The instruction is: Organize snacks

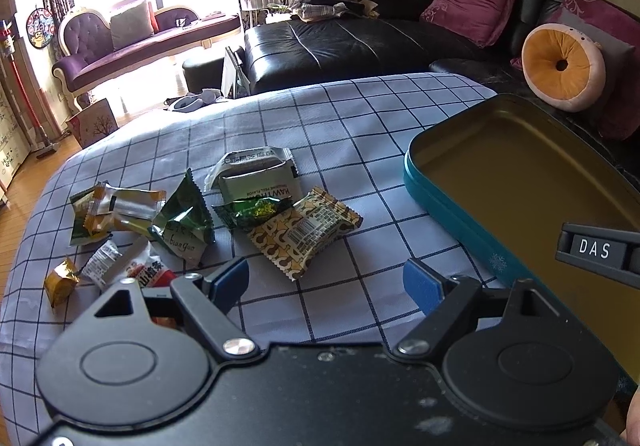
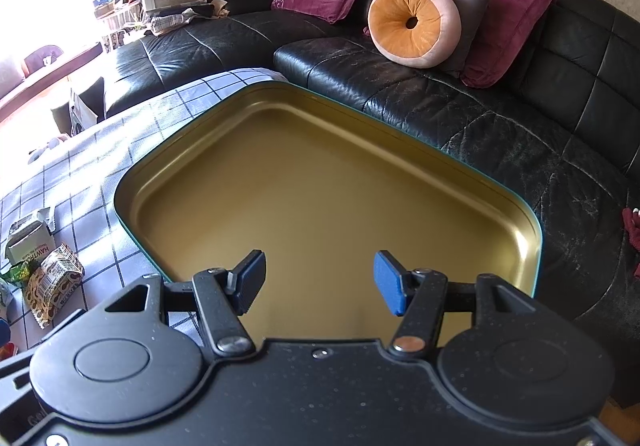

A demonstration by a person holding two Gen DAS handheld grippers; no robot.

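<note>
Both claws are released, jaws spread wide with nothing between them. The left gripper (image 1: 326, 282) hangs over the checked cloth (image 1: 360, 114), blue ribbed pads (image 1: 422, 286) facing each other. At its ten to twelve o'clock lies a loose heap of crinkly foil and plastic snack packets (image 1: 192, 218): a tan patterned pillow pack with a barcode (image 1: 306, 232), a glossy green pouch (image 1: 184, 222), a torn grey-white wrapper (image 1: 256, 174), and a small gold-foil cube (image 1: 60, 280) at nine o'clock. The shallow metal tin (image 1: 452, 202), teal outside, dull gold inside, with rounded corners, sits at two o'clock. The right gripper (image 2: 320, 282) hovers over that tin's (image 2: 400, 134) smooth bare floor. Behind runs a cracked black leather sofa (image 2: 500, 114).
</note>
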